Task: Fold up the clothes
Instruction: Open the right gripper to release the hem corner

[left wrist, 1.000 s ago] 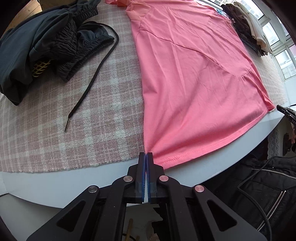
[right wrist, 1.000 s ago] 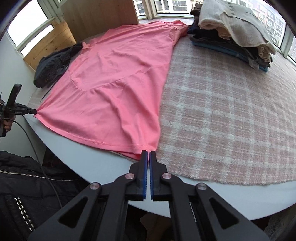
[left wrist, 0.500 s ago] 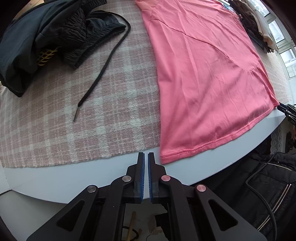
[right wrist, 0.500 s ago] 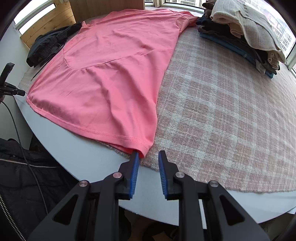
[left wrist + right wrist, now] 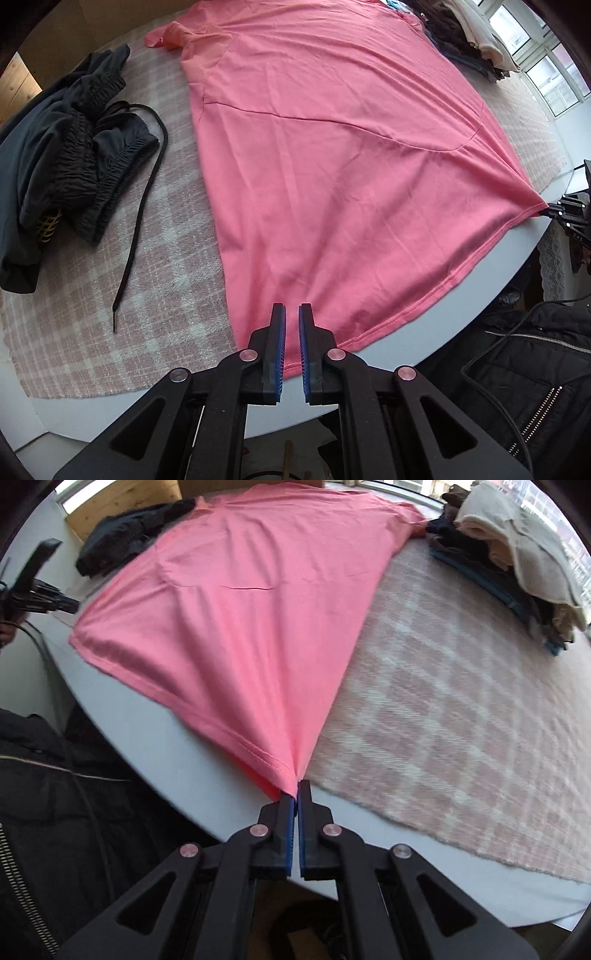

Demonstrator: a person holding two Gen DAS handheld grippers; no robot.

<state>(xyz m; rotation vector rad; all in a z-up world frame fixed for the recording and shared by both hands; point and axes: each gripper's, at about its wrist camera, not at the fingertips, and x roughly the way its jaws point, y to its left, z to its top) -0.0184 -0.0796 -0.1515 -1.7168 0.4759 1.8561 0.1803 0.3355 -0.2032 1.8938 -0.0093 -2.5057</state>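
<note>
Over the near edge of the round white table (image 5: pixel 491 291), both grippers point steeply down at one pink short-sleeved T-shirt (image 5: pixel 343 147) spread flat across a pink-and-white checked woven cloth (image 5: pixel 92 295). At the shirt's right hem corner the right gripper (image 5: pixel 297 794) has just snapped closed — its blue-padded jaws now pinch the fabric, which fans out from the fingertips in taut creases and lifts slightly off the table edge. Its black body also shows at the far right of the left wrist view, where the hem is drawn to a point. Above the opposite hem corner, the left gripper (image 5: pixel 291 317) hovers with its jaws parted by a narrow slit, having just been easing apart; nothing is held between them, though the pink hem shows through the gap from below. Two heaps of other clothes flank the shirt: a crumpled dark grey garment with elastic gathers (image 5: pixel 62 155) near the left edge, its one black drawstring (image 5: pixel 142 206) trailing over the checked cloth, and a folded stack topped by a beige knit (image 5: pixel 524 554) at the far right edge. A black jacket with a metal zip (image 5: pixel 535 373) — the person's — fills the space below the table rim.
</note>
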